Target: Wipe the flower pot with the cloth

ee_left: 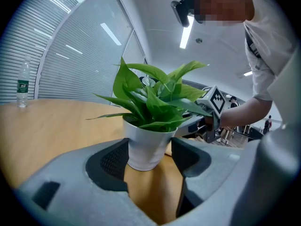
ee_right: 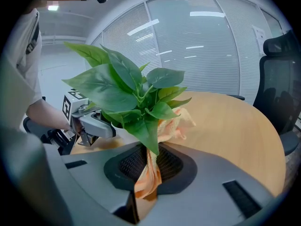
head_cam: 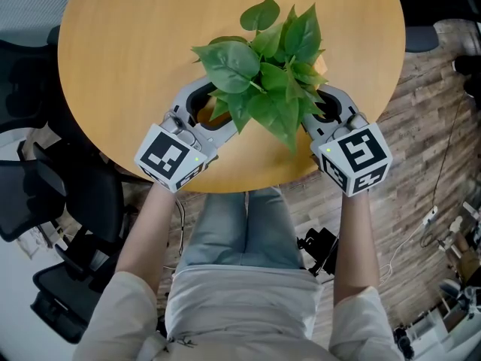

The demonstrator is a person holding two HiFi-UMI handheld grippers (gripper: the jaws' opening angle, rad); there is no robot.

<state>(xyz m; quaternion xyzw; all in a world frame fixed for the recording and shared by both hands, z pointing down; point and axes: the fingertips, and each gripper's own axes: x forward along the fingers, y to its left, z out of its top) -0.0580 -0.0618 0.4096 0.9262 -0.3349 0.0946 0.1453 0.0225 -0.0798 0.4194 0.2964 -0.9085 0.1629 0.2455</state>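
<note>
A leafy green plant [head_cam: 263,81] stands in a white flower pot [ee_left: 146,138] on the round wooden table [head_cam: 135,43], near its front edge. From above, the leaves hide the pot. My left gripper [ee_left: 149,149] comes in from the left, its jaws closed on both sides of the pot low down. My right gripper [ee_right: 149,161] is on the pot's right side, shut on an orange cloth [ee_right: 150,178]. The cloth runs from the pads up to the pot behind the leaves. In the right gripper view the pot is almost wholly covered by foliage.
A water bottle [ee_left: 22,86] stands at the table's far side. Dark office chairs [head_cam: 68,201] sit left of the table, another chair [ee_right: 282,79] at its far right. The table's front edge [head_cam: 248,188] lies just under both grippers. Cables lie on the floor [head_cam: 432,216].
</note>
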